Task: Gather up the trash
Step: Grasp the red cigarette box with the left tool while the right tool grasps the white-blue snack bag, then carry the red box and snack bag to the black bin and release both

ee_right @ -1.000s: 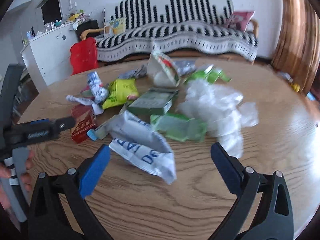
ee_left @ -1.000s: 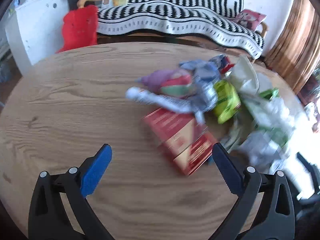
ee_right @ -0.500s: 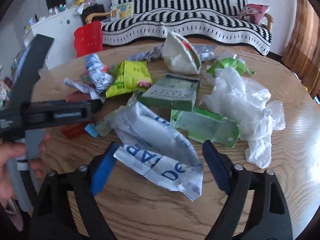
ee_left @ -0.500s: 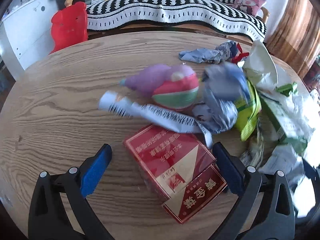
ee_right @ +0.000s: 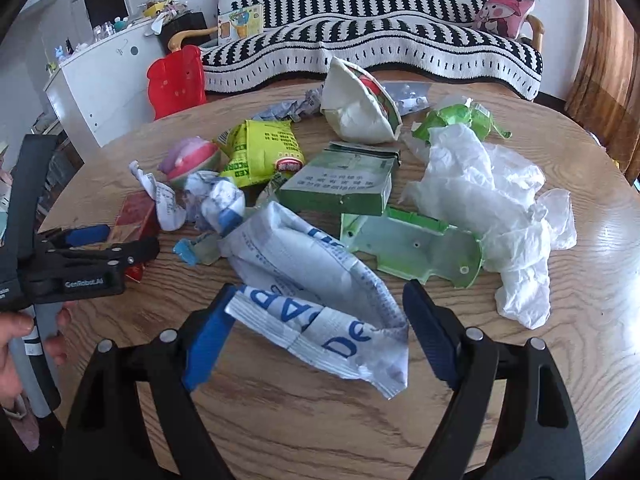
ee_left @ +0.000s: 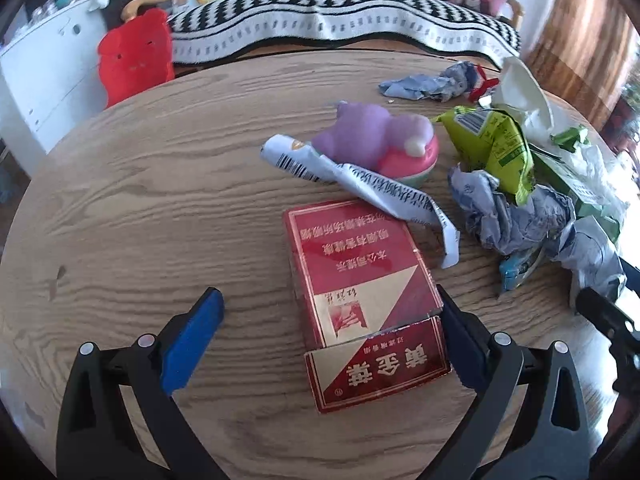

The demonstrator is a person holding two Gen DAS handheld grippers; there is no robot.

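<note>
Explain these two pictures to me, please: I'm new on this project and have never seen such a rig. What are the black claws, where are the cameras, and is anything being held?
There is no robot here. A person holds a two-finger gripper in each hand, and each gripper carries a fisheye camera looking forward along its fingers, so each picture shows its own black claws with blue pads at the bottom.

The left gripper stands open around a red cigarette box on the round wooden table. The box sits near its right pad and clear of the other. The right gripper is open around a crumpled white and blue bag.

More trash lies behind: a green box, a yellow-green snack packet, white plastic film and a clear green plastic tray. Nothing is held yet.
</note>
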